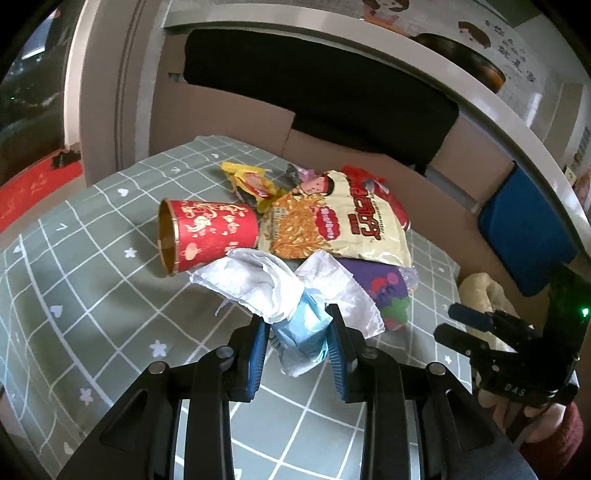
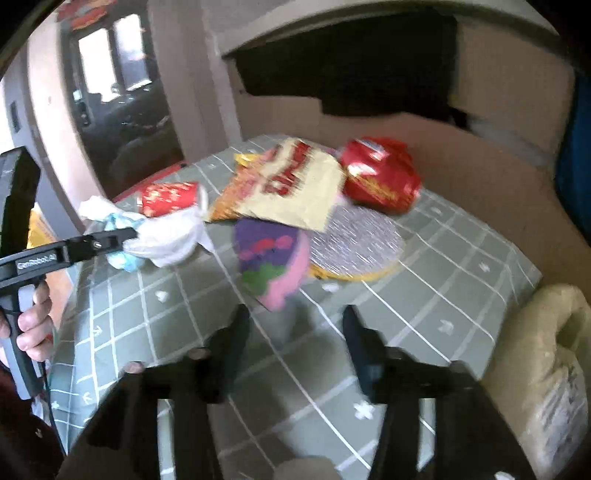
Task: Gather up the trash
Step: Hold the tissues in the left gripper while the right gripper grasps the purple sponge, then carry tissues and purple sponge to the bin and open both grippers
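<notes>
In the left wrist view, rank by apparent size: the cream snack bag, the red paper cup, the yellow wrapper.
1. cream snack bag, clearly largest.
2. red paper cup, lying on its side.
3. yellow wrapper, smallest, though partly hidden behind the bag and farther from the camera, so its true size is unsure.

You're working over green tablecloth (image 1: 74, 295) with white grid lines, little hearts and flowers printed on it. Brown cardboard sheets (image 1: 229, 110) stand right behind table, propped against wall. Big black opening (image 1: 317, 92) sits above cardboard, framed by pale grey surround (image 1: 107, 92). Blue panel (image 1: 524, 229) off to right, against cardboard. Doorway (image 2: 122, 96) at left leads into darker room, bright window panes at its far end. Red mat (image 1: 33, 188) on floor by doorway. Cartoon stickers (image 1: 476, 31) up on white wall. Soft daylight overall.
</notes>
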Motion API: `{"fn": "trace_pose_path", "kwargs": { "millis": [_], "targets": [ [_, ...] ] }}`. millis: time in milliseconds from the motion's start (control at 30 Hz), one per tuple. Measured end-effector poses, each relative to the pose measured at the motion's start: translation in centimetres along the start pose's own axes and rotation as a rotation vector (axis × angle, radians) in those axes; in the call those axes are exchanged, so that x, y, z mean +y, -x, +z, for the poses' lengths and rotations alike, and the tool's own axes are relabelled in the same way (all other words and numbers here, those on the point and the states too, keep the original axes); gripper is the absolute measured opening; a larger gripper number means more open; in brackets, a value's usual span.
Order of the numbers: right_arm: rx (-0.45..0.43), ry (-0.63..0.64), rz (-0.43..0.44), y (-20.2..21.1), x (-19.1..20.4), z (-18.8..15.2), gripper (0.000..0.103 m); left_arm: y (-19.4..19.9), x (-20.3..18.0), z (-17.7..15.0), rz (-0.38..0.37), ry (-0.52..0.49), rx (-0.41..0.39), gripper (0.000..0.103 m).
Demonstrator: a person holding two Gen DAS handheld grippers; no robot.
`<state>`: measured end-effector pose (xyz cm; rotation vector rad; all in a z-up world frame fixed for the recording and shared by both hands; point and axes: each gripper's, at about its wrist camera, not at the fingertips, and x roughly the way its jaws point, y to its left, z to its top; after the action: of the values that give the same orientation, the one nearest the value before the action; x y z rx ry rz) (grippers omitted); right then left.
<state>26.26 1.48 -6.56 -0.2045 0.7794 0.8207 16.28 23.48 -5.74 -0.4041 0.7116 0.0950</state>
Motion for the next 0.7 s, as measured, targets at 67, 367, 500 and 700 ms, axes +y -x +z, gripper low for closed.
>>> {"fn": "trace_pose_path", "kwargs": {
  "millis": [67,367,500,700],
  "targets": [
    [-0.005,0.008,0.006,-0.7,0.4,0.7,0.052,0.1,0.6,0.0,0.005,0.012,-0.002,0.031],
    [0.07,0.088,-0.074,-6.3,1.9,3.2,0.059,-0.8,3.3,0.0,0.02,0.085,0.014,0.031],
    [0.103,0.134,-0.137,-8.8,2.3,3.4,0.06,-1.5,3.4,0.0,0.017,0.079,0.032,0.031],
    [0.048,0.112,-0.161,-7.0,2.3,3.7,0.053,-1.4,1.8,0.7,0.008,0.026,0.019,0.031]
  ]
}}
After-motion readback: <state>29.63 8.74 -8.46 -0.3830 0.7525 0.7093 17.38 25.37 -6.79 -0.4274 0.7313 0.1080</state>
